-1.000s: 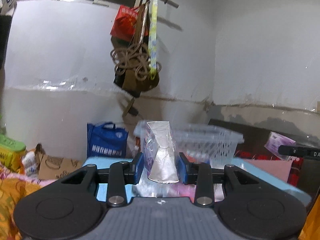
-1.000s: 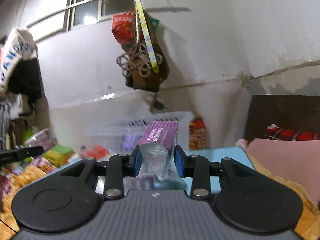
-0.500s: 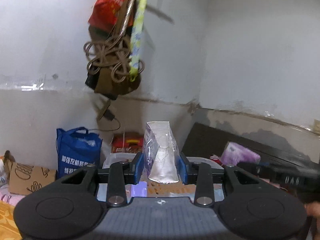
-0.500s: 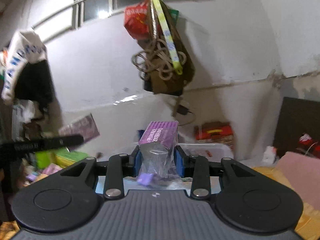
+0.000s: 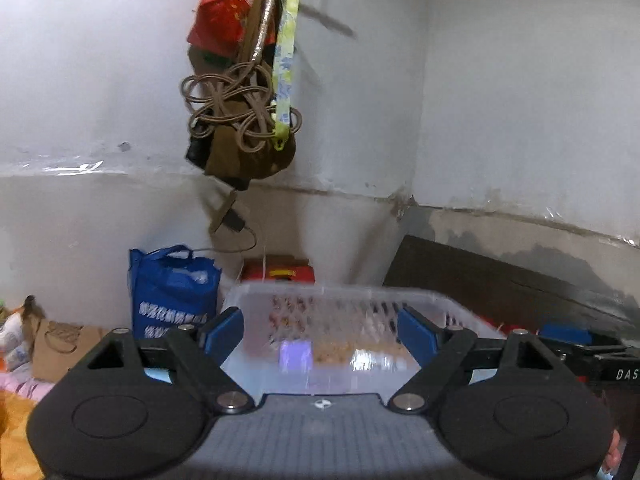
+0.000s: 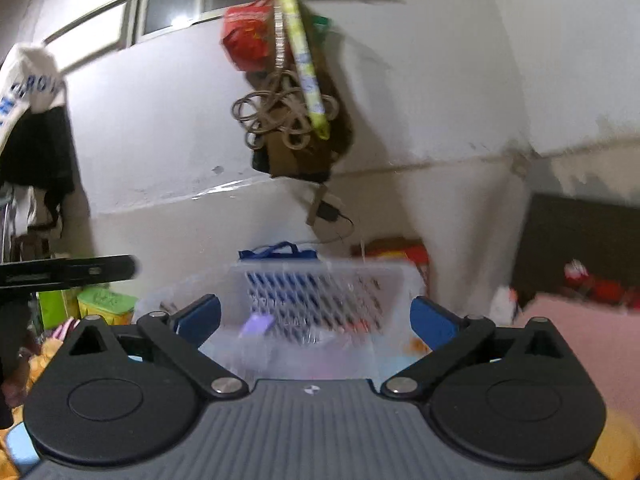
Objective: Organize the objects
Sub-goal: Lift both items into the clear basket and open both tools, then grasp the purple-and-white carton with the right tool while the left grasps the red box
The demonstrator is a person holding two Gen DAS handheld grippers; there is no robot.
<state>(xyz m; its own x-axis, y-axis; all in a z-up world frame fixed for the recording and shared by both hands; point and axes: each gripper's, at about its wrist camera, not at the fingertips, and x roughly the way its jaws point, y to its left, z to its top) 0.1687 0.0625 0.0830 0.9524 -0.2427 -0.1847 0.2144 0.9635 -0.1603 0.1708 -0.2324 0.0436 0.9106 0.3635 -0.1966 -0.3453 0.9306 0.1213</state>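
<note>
White-walled corner behind, cluttered. Left gripper spread wide, jaws just opened, nothing between the pads. Right gripper likewise, just opened and empty. Clear plastic basket straight ahead of both; purple packet blurred inside it. Blue bag behind the basket, bundle of hung cords above.

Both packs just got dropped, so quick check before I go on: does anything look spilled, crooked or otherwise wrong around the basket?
Nothing stands out. The clear basket sits level with small packs inside, though blur hides how they lie. The left gripper and right gripper have just been opening; both stand wide with nothing between the fingers.
</note>
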